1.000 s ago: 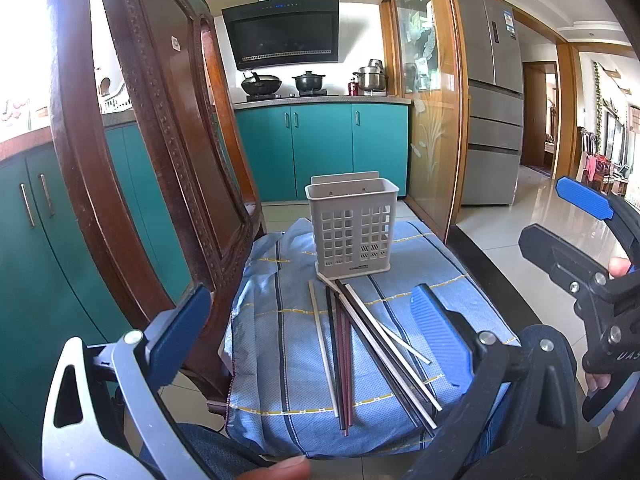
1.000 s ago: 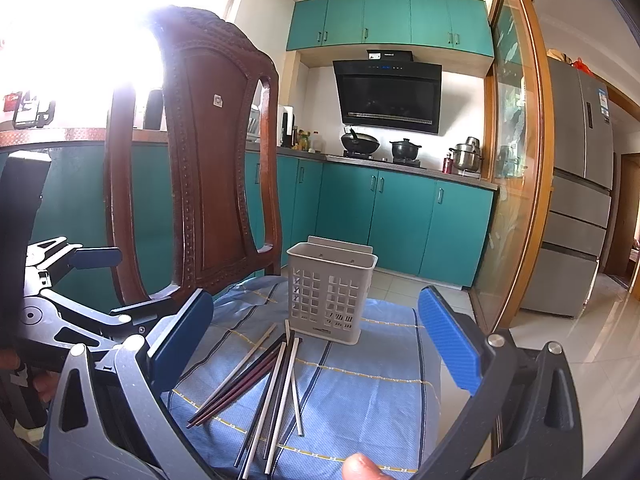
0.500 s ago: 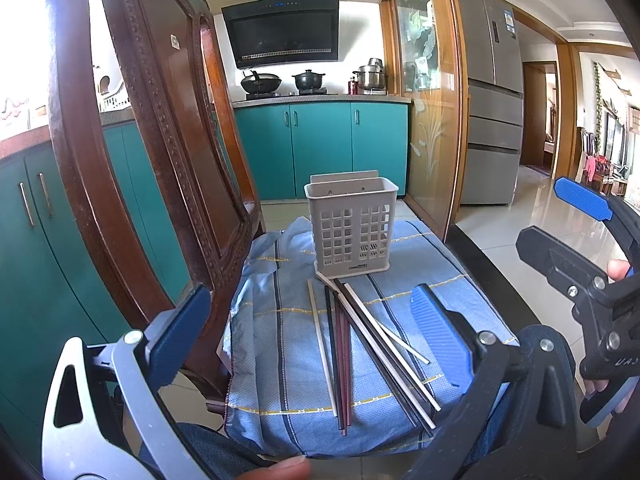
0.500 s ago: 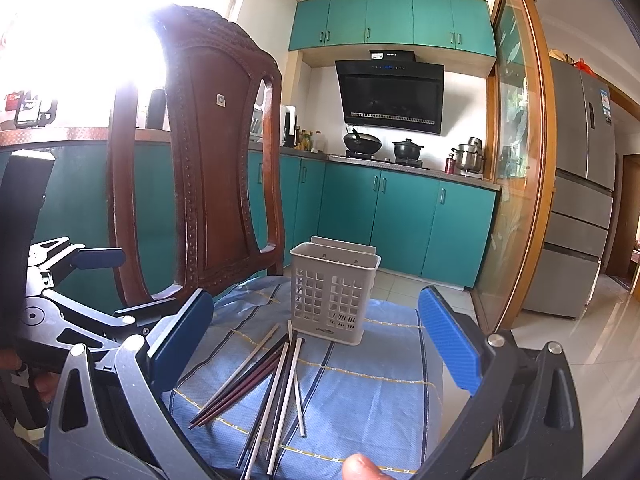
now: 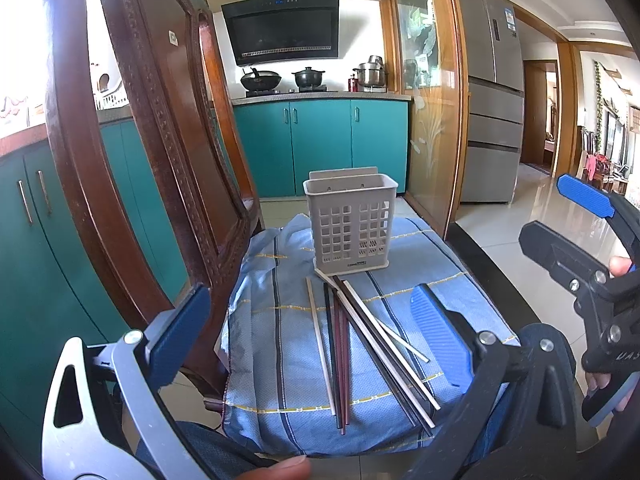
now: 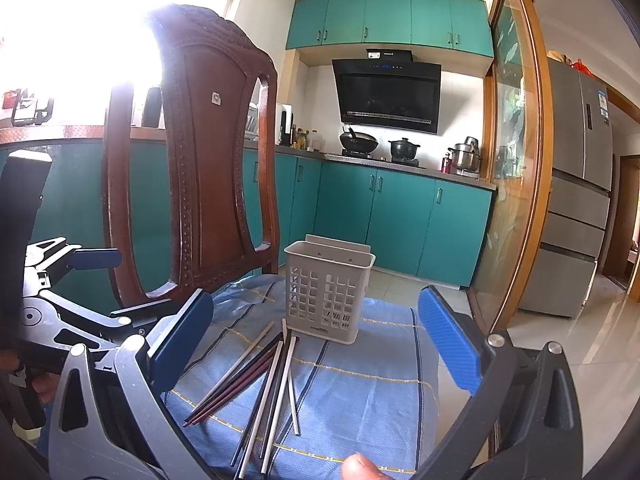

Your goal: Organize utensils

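Several chopsticks [image 5: 360,340], pale, dark red and black, lie fanned out on a blue striped cloth [image 5: 280,328] over a chair seat. A grey perforated utensil holder [image 5: 350,222] stands upright at their far end. My left gripper [image 5: 308,336] is open and empty, held above the cloth's near edge. My right gripper [image 6: 316,344] is open and empty too, with the chopsticks [image 6: 264,376] and the holder [image 6: 328,292] between its fingers in its view. The right gripper also shows at the right edge of the left wrist view [image 5: 592,256].
A carved wooden chair back [image 5: 152,140] rises at the left of the cloth. Teal cabinets [image 5: 320,148] with a stove and pots stand behind. A glass partition [image 5: 428,100] and a fridge [image 5: 496,96] are on the right. Tiled floor [image 5: 540,204] lies to the right.
Almost nothing has changed. The right gripper has drifted slightly; the chopsticks and holder have not moved.
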Demonstrator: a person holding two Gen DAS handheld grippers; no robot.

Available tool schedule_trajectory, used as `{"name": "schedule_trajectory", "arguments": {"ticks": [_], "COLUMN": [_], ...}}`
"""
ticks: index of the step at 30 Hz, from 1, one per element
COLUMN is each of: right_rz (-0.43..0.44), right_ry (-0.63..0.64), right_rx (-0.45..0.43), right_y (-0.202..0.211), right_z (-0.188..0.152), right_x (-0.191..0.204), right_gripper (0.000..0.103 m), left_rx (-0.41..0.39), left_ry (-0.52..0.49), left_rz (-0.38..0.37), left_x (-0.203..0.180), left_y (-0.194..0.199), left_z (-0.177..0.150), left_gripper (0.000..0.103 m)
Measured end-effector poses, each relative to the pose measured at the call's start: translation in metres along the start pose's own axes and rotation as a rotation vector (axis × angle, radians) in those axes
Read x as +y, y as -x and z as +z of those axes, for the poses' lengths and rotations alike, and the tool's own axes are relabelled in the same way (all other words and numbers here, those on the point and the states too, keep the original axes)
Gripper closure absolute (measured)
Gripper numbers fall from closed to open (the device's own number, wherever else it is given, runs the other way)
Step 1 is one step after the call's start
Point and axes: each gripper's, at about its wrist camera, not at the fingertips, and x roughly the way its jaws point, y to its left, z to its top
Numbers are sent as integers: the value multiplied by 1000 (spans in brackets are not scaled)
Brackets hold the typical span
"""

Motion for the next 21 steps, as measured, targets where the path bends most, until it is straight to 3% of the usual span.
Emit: {"name": "schedule_trajectory", "arguments": {"ticks": [3, 5, 10, 13, 16, 21], "right_rz": [-57, -75, 114, 220, 251, 214], "right_ry": [2, 0, -101, -62, 14, 77], "right_rx": [44, 124, 405, 535, 620, 722], "right_y": [-11, -32, -111, -155, -187, -221], "right_z": [-4, -11, -47, -70, -87, -107], "right_x": [-6, -13, -20, 0, 24, 34], "right_gripper": [3, 3, 3, 7, 7, 7], "left_rx": [27, 60, 139, 170, 186, 219], "left_ry": [5, 7, 0, -22, -26, -18], "left_rz": [3, 7, -9, 4, 17, 45], "left_x": [0, 0, -4, -6, -7, -6], "left_y": [-8, -17, -31, -35, -35, -35], "left_z": [-5, -12, -30, -41, -46, -55], "left_gripper": [4, 4, 4, 4, 4, 4]}}
